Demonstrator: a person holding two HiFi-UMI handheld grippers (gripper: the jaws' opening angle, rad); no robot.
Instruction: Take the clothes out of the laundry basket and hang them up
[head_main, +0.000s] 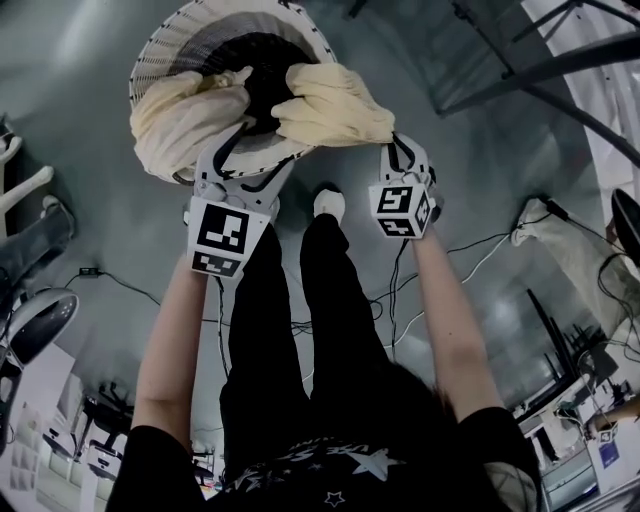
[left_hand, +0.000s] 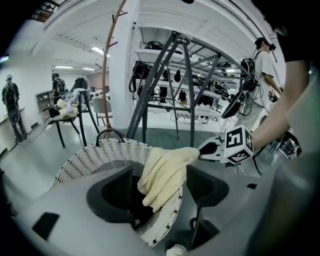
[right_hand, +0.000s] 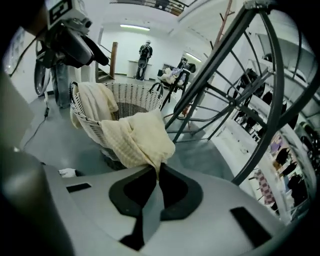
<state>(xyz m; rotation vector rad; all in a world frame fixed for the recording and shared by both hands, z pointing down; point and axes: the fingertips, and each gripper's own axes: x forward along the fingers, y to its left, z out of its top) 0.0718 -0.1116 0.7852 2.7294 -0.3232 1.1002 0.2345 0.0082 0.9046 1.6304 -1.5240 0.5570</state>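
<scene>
Bare grey floor (head_main: 90, 200) is lying open around the laundry basket (head_main: 185, 25), and a dark rack frame (head_main: 520, 75) is standing to its right. A cream left cloth (head_main: 180, 115) and right cloth (head_main: 335, 105) are draping over the basket's near rim. The right gripper (head_main: 397, 145) is pinching the right cloth tight. The left gripper (head_main: 245, 145) is gaping, seemingly straddling the rim.

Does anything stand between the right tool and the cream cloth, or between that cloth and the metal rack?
Nothing visible does. The right tool is shut directly on the cream cloth, which lies over the rim of the wicker basket; no object shows between it and the dark metal rack.
</scene>
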